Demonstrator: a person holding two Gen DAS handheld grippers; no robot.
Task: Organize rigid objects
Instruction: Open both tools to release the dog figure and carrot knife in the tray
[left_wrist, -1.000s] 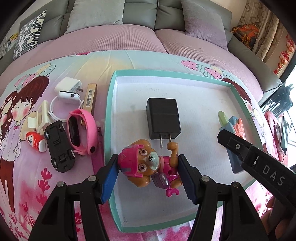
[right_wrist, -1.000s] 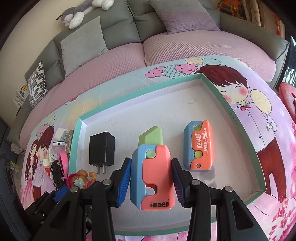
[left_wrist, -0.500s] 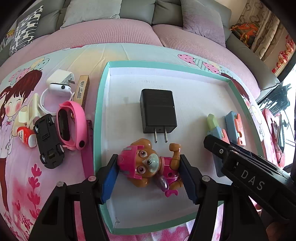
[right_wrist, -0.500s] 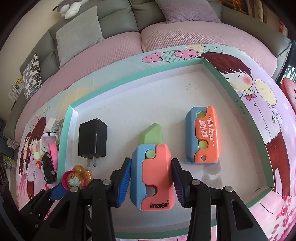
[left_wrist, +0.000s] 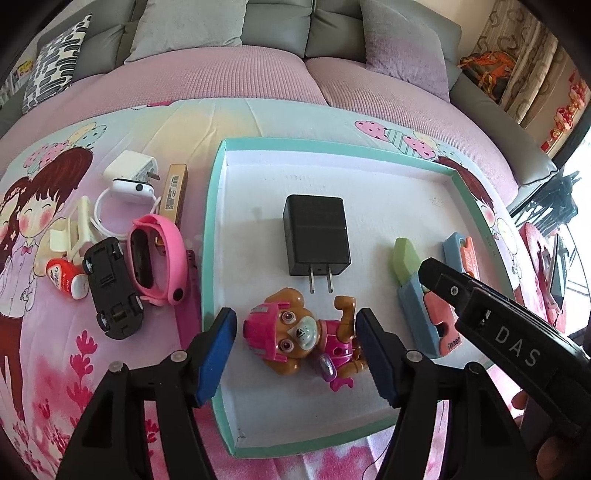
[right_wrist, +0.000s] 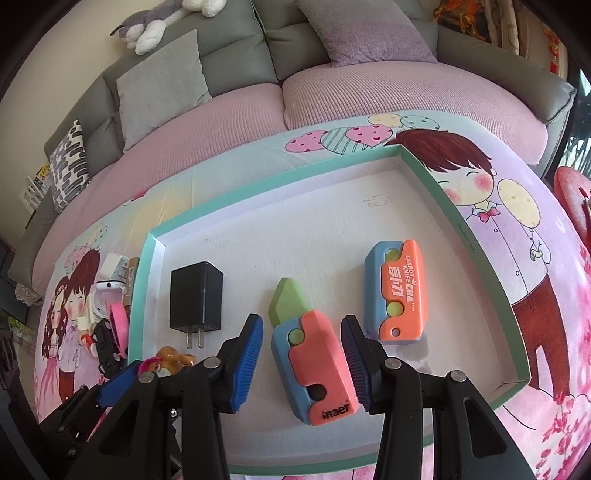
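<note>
Both hand-held grippers spread, gripping nothing: left (left_wrist: 295, 354) straddles pup toy (left_wrist: 299, 336) (half-hidden in right view), right (right_wrist: 302, 354) straddles carrot knife (right_wrist: 314, 362).

- Beyond my claws runs a grey sofa (left_wrist: 280, 22) with a pink seat cover (left_wrist: 207, 74).
- A grey cushion (right_wrist: 162, 81) and a lilac cushion (right_wrist: 354, 29) lean on its back; a black-and-white patterned pillow (right_wrist: 68, 162) sits at the left end.
- A grey-and-white plush toy (right_wrist: 166, 22) lies along the top.
- A cartoon-printed cloth (left_wrist: 236, 122) covers the worktop.
</note>
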